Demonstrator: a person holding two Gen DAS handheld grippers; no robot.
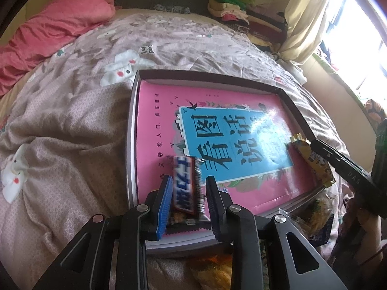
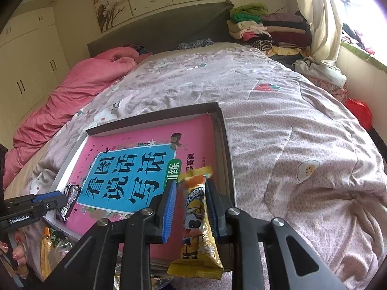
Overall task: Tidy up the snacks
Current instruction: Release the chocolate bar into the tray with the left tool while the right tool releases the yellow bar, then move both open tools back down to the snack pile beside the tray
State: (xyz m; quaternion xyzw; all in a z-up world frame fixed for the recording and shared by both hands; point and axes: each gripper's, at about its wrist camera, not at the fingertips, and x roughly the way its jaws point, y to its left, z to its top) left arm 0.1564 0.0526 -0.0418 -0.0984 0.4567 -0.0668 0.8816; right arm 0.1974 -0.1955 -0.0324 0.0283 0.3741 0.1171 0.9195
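Observation:
A shallow dark-rimmed box (image 1: 208, 73) (image 2: 154, 113) lies on the bed with a pink and blue book (image 1: 157, 133) (image 2: 198, 133) inside. My left gripper (image 1: 188, 183) is shut on a brown chocolate bar (image 1: 186, 183) (image 2: 70, 200) over the box's near left corner. In the right wrist view its blue pad (image 2: 48, 197) shows at the left. A yellow snack pack (image 2: 196, 217) (image 1: 312, 159) stands between the jaws of my right gripper (image 2: 191, 188) at the box's right edge. It leans on the right pad, with a thin slit at the left pad (image 2: 169, 207). One right finger (image 1: 338, 162) shows in the left wrist view.
More snack bags lie on the flowered quilt (image 2: 290, 145) by the box's near edge: a clear packet (image 1: 312, 207), an orange bag (image 1: 212, 265), others (image 2: 48, 241). A hand (image 2: 17, 258) is at lower left. A pink blanket (image 1: 60, 24) and piled clothes (image 2: 261, 24) lie beyond.

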